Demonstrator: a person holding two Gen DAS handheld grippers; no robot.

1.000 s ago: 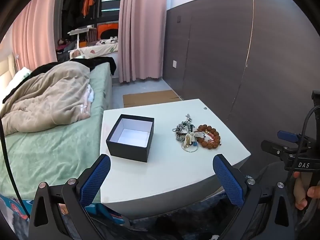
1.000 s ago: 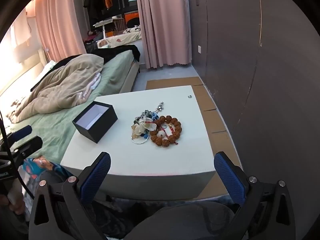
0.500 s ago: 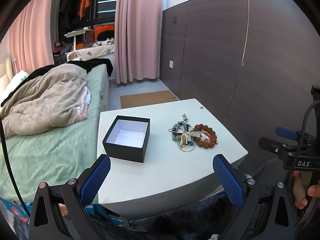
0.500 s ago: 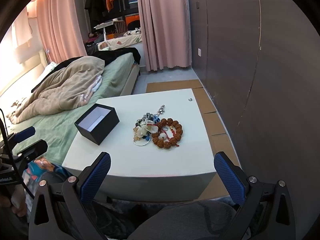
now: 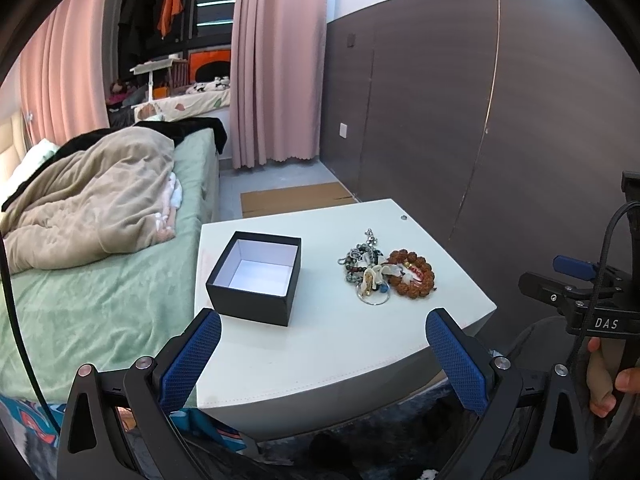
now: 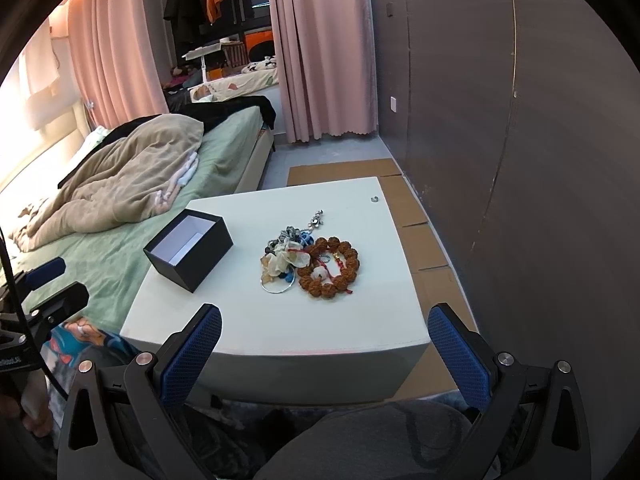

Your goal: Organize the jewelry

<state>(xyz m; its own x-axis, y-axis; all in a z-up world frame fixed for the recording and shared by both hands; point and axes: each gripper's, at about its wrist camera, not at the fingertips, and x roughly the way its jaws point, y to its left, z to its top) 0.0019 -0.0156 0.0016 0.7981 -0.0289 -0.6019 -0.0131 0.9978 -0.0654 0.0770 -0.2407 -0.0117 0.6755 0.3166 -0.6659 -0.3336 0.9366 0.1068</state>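
Note:
A heap of jewelry lies on the white table (image 5: 320, 352) (image 6: 280, 332): a brown wooden bead bracelet (image 5: 412, 276) (image 6: 330, 268), a silver ring hoop (image 5: 374, 300) (image 6: 278, 284), shells and dark bead chains (image 5: 360, 258) (image 6: 288, 240). Left of it stands an open black box (image 5: 256, 276) (image 6: 188, 248) with a white, empty inside. My left gripper (image 5: 324, 356) is open, short of the table's near edge. My right gripper (image 6: 324, 352) is open too, also before the near edge. Neither holds anything.
A bed (image 5: 100, 272) with green sheet and beige blanket (image 6: 120, 176) adjoins the table's left side. A dark panel wall (image 5: 460, 120) runs along the right. Cardboard (image 6: 420, 232) lies on the floor beyond the table. A hand (image 5: 604, 376) holds the right gripper's handle.
Both cameras have crept a little closer to the table; the box and jewelry sit slightly larger in view. Nothing on the table has moved, and both grippers stay open.

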